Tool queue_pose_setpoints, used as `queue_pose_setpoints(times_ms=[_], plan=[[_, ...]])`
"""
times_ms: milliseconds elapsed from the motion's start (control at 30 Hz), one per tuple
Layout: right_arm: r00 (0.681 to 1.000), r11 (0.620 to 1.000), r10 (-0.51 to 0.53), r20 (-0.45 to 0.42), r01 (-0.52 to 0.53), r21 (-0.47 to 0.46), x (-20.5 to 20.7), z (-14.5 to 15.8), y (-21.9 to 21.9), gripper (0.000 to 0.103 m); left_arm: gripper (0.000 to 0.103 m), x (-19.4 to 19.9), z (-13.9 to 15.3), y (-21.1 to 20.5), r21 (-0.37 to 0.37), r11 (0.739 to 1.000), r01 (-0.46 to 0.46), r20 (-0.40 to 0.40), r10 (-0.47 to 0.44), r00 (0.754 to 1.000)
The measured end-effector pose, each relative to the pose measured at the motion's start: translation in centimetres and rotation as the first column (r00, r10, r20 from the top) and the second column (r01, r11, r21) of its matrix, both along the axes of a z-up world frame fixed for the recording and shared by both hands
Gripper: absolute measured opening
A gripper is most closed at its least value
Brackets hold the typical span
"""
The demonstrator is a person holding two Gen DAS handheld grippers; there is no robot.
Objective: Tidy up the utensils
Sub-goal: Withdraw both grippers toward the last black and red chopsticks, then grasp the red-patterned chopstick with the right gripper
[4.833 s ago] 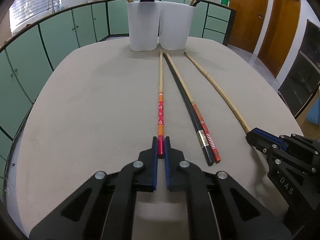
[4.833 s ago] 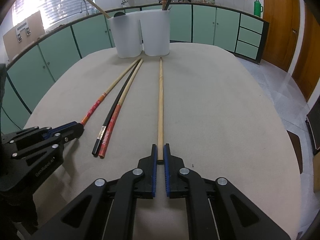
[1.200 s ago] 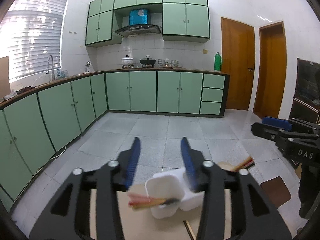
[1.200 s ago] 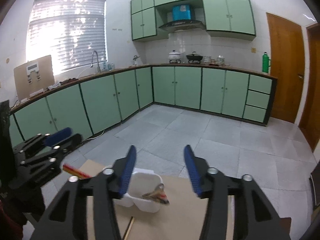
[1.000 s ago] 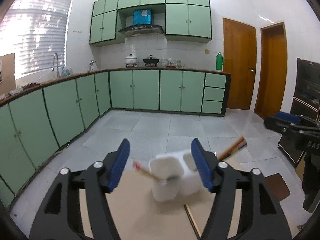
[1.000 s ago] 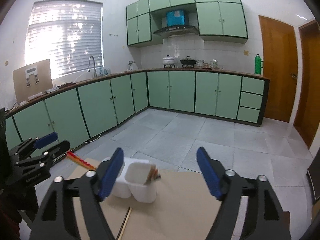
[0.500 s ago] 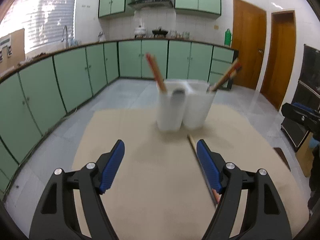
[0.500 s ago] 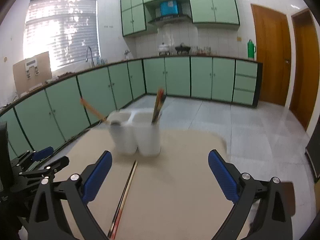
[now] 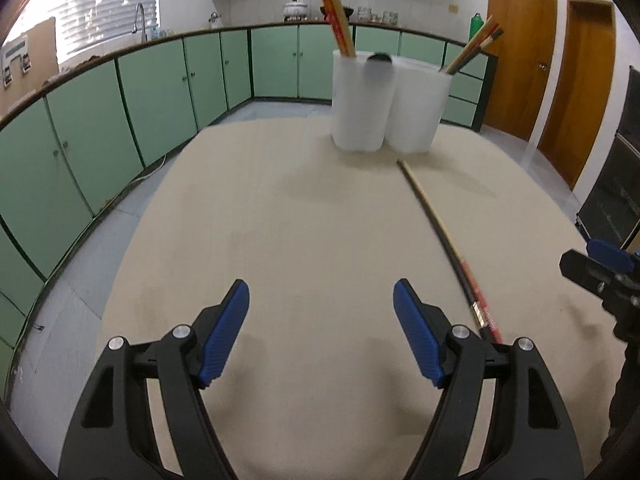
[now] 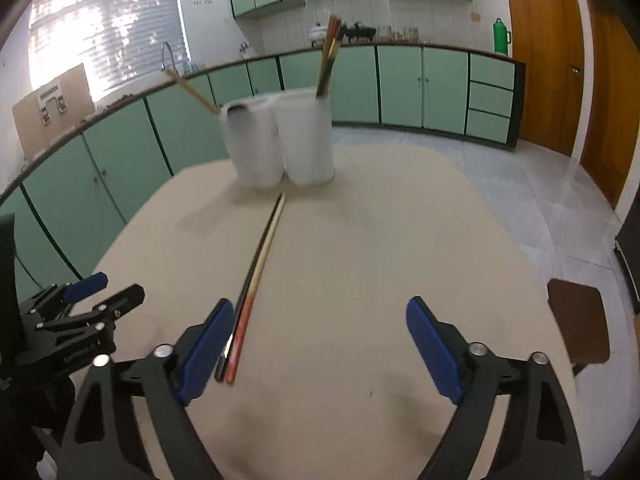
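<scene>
Two white cups stand side by side at the far end of the beige table (image 9: 280, 240): the left cup (image 9: 362, 100) holds red and wooden chopsticks (image 9: 335, 16), the right cup (image 9: 418, 106) holds several more (image 9: 472, 50). Two chopsticks, one black and one wooden with a red end (image 9: 444, 228), lie together on the table, pointing at the cups; they also show in the right wrist view (image 10: 260, 264). My left gripper (image 9: 321, 336) is open and empty above the near table, left of them. My right gripper (image 10: 320, 348) is open and empty, just right of their near ends.
Green kitchen cabinets (image 9: 160, 92) run along the back and left walls. Brown doors (image 9: 520, 52) are at the right. A brown stool (image 10: 578, 324) stands off the table's right edge. The other gripper (image 10: 76, 320) shows at the left of the right wrist view.
Both grippers held chopsticks on the table, then opened above the cups. They have since dropped back toward the near table, open and empty. Only two chopsticks lie on the table.
</scene>
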State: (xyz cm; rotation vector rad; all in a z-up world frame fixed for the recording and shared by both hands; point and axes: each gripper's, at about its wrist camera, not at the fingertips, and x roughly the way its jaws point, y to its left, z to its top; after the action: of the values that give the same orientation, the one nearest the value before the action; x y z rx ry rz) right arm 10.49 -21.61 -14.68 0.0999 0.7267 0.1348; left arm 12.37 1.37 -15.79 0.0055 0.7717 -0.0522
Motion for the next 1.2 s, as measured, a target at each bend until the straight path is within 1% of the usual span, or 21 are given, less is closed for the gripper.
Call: queue_pose_setpoints(times_ms=[67,133,300,333,467,600,967,1167,1200], plan=[[0.999,1.0,0.021,-0.037,-0.021,0.011,-0.1,-0.9,0.7,0.073,0.073,-0.1,-0.5,-0.1,0.006,1.0,-0.004,-0.014,0.004,1.0],[0.998,0.999,0.039,-0.054,-0.038,0.003,-0.4,-1.5,1.4,0.063,0.073,-0.2,-0.9,0.0,0.011,1.0,-0.008,-0.03,0.008,1.0],[0.992,0.996,0.092,-0.082,-0.092,0.006,-0.9,-2.3,2.9,0.048,0.073,-0.1,-1.2,-0.1,0.009,1.0,-0.015,-0.048,0.016,0.999],[0.991,0.995,0.1,-0.086,-0.1,0.005,-1.0,-2.4,3.2,0.046,0.073,0.0,-1.3,-0.2,0.009,1.0,-0.016,-0.052,0.016,0.999],[0.987,0.992,0.122,-0.102,-0.123,-0.003,-1.1,-2.6,4.1,0.042,0.073,0.2,-1.5,-0.1,0.004,1.0,-0.021,-0.064,0.021,0.998],[0.985,0.992,0.121,-0.122,-0.124,-0.015,-0.9,-3.1,4.5,0.038,0.073,0.4,-1.6,0.0,-0.005,1.0,-0.026,-0.073,0.026,0.997],[0.983,0.987,0.131,-0.125,-0.141,-0.072,-0.4,-3.2,6.0,0.038,0.073,0.7,-1.9,0.1,-0.014,0.999,-0.033,-0.094,0.032,0.995],[0.982,0.986,0.137,-0.127,-0.148,-0.081,-0.2,-3.2,6.3,0.028,0.073,0.8,-1.9,0.0,-0.012,0.999,-0.034,-0.097,0.033,0.995],[0.982,0.985,0.142,-0.128,-0.152,-0.076,-0.1,-3.2,6.3,0.024,0.073,0.8,-1.9,0.0,-0.011,0.999,-0.034,-0.096,0.033,0.995]])
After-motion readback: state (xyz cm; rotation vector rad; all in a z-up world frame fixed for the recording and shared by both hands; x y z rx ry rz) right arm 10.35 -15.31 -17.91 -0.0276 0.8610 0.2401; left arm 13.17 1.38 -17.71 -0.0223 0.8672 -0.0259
